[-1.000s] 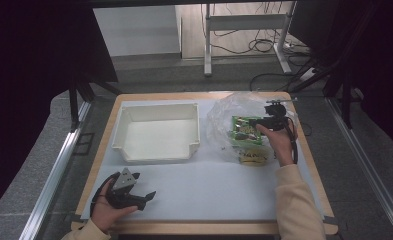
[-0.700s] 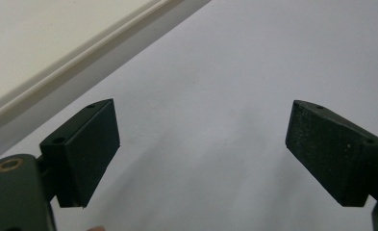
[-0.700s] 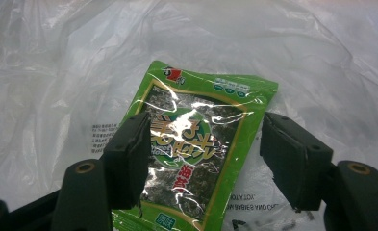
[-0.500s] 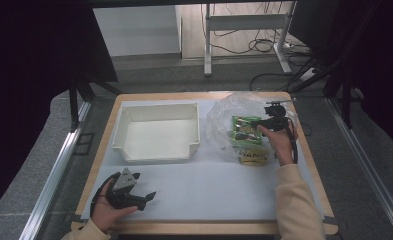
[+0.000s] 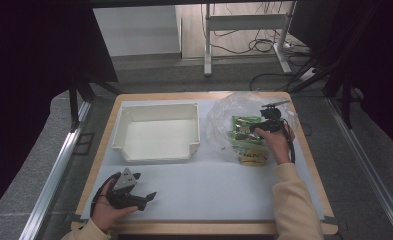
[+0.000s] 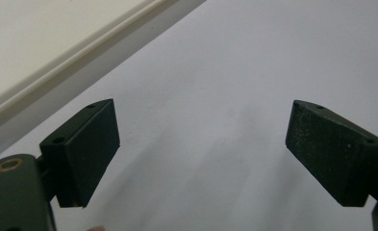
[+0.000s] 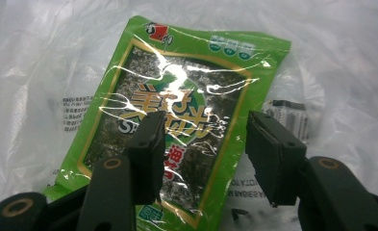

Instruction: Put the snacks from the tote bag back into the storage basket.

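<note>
Right gripper view has the right gripper (image 7: 203, 144) half-open over the glossy green seaweed packet (image 7: 177, 110), not yet gripped; the wide-open left gripper (image 6: 201, 149) holds nothing.

A white tray (image 5: 156, 132) sits on the table (image 5: 304, 150) toward its far left corner, open side up and empty, its far wall close to the table's far edge. A pale sheet (image 5: 209, 187) covers most of the tabletop, leaving a wooden border along the edges. Beyond the far edge stands a metal frame (image 5: 244, 22) on the floor, with cables (image 5: 256, 47) lying around its feet.
</note>
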{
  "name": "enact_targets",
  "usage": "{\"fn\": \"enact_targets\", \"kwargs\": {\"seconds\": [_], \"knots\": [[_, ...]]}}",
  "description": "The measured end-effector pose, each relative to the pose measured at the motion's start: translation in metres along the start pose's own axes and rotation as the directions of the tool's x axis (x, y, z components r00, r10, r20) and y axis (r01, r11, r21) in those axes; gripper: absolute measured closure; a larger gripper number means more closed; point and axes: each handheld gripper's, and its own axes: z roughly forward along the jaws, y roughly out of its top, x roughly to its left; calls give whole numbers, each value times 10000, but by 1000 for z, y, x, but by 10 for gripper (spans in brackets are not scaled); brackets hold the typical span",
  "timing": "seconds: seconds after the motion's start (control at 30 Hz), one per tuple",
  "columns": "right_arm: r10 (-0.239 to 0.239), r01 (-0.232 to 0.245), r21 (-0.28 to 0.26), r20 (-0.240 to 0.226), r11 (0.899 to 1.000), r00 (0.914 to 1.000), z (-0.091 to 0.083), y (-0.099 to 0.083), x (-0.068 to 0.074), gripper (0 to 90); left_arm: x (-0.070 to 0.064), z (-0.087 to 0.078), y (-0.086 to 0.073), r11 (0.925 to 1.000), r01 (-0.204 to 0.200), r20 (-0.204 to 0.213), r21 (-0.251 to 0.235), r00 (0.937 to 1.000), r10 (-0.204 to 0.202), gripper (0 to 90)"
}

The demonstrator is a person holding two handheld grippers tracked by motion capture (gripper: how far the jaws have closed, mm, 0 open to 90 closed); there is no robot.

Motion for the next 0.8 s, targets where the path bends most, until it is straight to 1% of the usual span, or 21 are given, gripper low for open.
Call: {"fn": "enact_targets", "kwargs": {"seconds": [0.1, 0.17, 0.23, 0.3, 0.37, 0.43, 0.53, 0.6, 0.7, 0.73, 0.8], "knots": [[144, -145, 122, 88, 9998, 9999, 3, 2, 2, 526, -1, -1, 0, 10000, -45, 75, -43, 10000, 46, 117], [239, -245, 210, 288, 9995, 9993, 4, 4, 0, 530, 0, -2, 0, 9999, -69, 147, -92, 9999, 70, 117], [360, -370, 189, 518, 9991, 9980, 2, 7, -2, 536, 0, -3, 0, 9998, -59, 188, -168, 9998, 62, 118], [398, -412, 209, 632, 9989, 9972, 1, 8, -4, 540, 1, -4, -1, 9997, -46, 251, -239, 9997, 52, 118], [465, -491, 357, 703, 9982, 9964, 3, 10, -7, 546, 1, -5, -1, 9995, -43, 292, -306, 9996, 52, 119], [633, -681, 613, 783, 9958, 9949, 7, 9, -9, 555, 1, -6, -1, 9994, -53, 325, -349, 9995, 65, 119], [845, -910, 876, 749, 9920, 9936, 13, 7, -13, 567, 1, -6, -1, 9992, -52, 356, -398, 9993, 66, 120], [1024, -1072, 852, 589, 9906, 9930, 15, 6, -15, 586, 1, -6, -1, 9992, -36, 370, -402, 9993, 51, 120], [1040, -1091, 934, 581, 9896, 9929, 15, 6, -13, 627, 1, -6, -1, 9994, -40, 389, -349, 9992, 54, 120], [1086, -1144, 971, 628, 9887, 9921, 16, 6, -12, 641, 1, -6, 0, 9994, -42, 391, -344, 9992, 55, 120], [1175, -1229, 1019, 575, 9872, 9914, 17, 6, -11, 680, 0, -6, 0, 9994, -20, 387, -360, 9992, 34, 120]]}}
